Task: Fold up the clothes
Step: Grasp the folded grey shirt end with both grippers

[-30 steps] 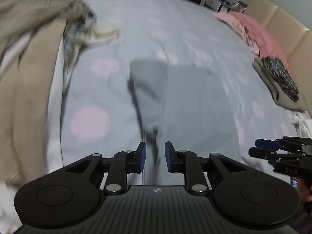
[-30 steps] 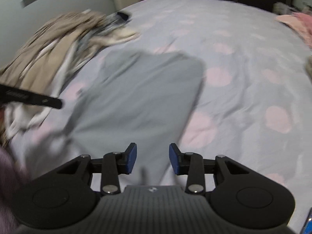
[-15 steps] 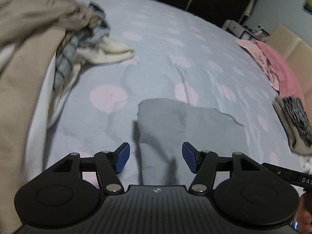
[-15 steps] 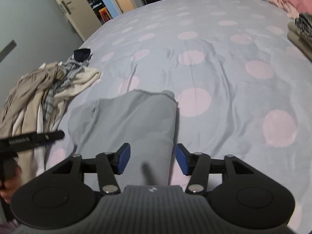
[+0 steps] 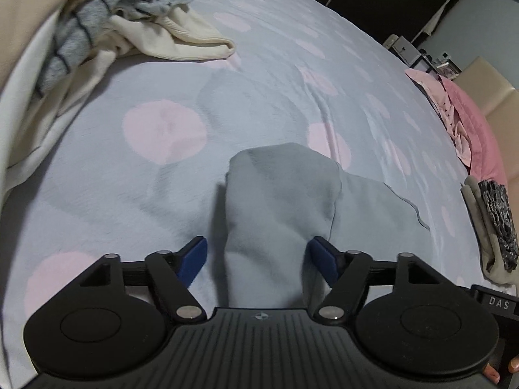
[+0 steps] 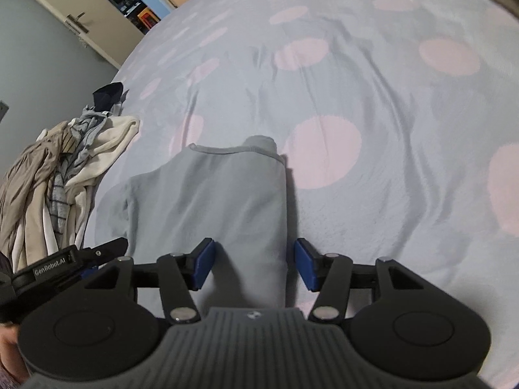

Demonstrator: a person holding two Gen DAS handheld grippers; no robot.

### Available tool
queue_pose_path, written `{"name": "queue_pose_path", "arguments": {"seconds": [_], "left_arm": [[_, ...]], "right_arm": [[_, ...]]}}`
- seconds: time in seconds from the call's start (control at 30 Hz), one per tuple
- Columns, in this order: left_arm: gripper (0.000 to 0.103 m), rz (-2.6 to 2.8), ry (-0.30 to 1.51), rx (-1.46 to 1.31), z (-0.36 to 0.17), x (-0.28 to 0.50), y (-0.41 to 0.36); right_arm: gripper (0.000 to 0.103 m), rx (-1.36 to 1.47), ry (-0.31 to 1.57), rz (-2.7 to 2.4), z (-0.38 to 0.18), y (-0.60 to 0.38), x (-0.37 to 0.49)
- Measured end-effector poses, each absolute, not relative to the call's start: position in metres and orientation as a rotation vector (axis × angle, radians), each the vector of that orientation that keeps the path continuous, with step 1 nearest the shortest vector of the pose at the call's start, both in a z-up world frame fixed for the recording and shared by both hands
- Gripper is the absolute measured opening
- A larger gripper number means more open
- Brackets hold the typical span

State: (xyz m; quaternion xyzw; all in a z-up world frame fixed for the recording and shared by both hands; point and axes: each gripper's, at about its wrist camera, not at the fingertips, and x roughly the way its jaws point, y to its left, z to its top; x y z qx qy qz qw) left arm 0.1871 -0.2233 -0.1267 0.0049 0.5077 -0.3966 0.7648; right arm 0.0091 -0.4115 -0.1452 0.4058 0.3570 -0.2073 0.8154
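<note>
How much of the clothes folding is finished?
Done: the grey top lies folded narrow on the spotted bedsheet, and a few folded clothes sit at the bed's edge. In hand: nothing is gripped; the left hand-held gripper and right hand-held gripper are opening, the top loose between their fingers. Left: probably another fold, then the heap of clothes.

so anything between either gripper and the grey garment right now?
Nothing visible. The grey garment lies flat on the bedsheet, directly between the opening jaws of the left gripper and right gripper.
</note>
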Motion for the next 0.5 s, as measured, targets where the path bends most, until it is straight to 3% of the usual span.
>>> {"name": "queue_pose_path", "arguments": {"seconds": [0.13, 0.37, 0.47, 0.5], "left_arm": [[0.070, -0.878, 1.070, 0.068, -0.126, 0.182, -0.229], [0.039, -0.907, 1.036, 0.076, -0.121, 0.174, -0.234], [0.024, -0.912, 1.037, 0.058, -0.119, 0.170, -0.235], [0.019, -0.913, 1.040, 0.046, -0.118, 0.171, -0.235]], "right_arm": [[0.060, 0.874, 0.752, -0.425, -0.151, -0.414, 0.017], [0.054, 0.835, 0.749, -0.420, -0.154, -0.412, 0.031], [0.043, 0.847, 0.735, -0.416, -0.154, -0.413, 0.029], [0.035, 0.854, 0.728, -0.418, -0.153, -0.413, 0.028]]}}
